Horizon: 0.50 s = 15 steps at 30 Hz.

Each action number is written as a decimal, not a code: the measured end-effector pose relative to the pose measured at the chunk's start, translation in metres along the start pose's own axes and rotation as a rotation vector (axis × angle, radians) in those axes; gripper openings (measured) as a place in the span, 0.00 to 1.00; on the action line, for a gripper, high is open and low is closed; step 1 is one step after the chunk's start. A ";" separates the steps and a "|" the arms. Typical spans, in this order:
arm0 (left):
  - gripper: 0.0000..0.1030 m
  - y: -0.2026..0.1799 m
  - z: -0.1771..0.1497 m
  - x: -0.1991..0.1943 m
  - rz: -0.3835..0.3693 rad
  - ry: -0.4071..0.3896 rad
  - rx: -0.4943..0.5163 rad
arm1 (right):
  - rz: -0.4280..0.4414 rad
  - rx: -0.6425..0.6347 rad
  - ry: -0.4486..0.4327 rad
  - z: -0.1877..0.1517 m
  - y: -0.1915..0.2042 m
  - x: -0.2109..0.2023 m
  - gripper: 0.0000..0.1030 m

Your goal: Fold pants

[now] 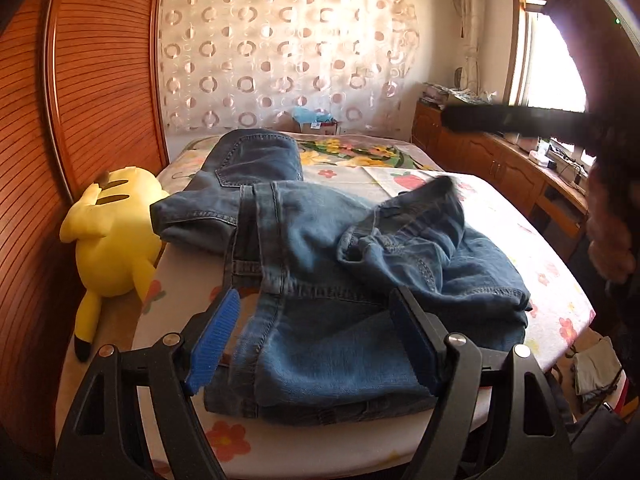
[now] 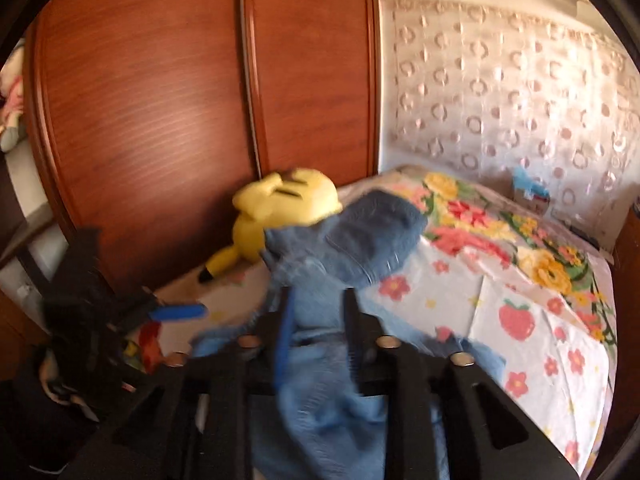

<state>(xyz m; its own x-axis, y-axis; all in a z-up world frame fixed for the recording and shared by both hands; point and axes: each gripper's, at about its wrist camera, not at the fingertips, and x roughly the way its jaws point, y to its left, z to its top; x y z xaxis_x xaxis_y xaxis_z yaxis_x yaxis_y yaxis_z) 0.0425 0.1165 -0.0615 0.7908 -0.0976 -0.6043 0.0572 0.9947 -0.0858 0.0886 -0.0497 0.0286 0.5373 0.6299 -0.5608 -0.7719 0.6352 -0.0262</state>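
Blue denim pants lie crumpled on the flowered bed, legs bunched toward me and the seat part stretching away. My left gripper is open, its blue-padded fingers straddling the near leg fabric just above it. In the blurred right wrist view my right gripper has its fingers close together around a fold of the pants, which hang lifted between them. The left gripper also shows in the right wrist view at the left.
A yellow plush toy lies at the bed's left edge against a wooden wardrobe. A dark blurred arm crosses at the right. Wooden cabinets and a window stand at the right; a patterned curtain hangs behind the bed.
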 end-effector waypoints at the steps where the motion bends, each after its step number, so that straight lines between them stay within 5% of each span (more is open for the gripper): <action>1: 0.76 0.000 0.000 0.002 -0.004 0.001 -0.002 | -0.020 0.007 0.005 -0.002 -0.006 0.003 0.31; 15: 0.76 -0.023 0.022 0.016 -0.062 -0.024 0.012 | -0.158 0.097 0.072 -0.031 -0.037 0.035 0.43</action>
<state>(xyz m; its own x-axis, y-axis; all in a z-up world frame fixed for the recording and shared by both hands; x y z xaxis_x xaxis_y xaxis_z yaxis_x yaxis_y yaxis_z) 0.0669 0.0924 -0.0516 0.7999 -0.1580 -0.5790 0.1135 0.9871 -0.1126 0.1250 -0.0655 -0.0157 0.6206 0.4875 -0.6141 -0.6417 0.7659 -0.0404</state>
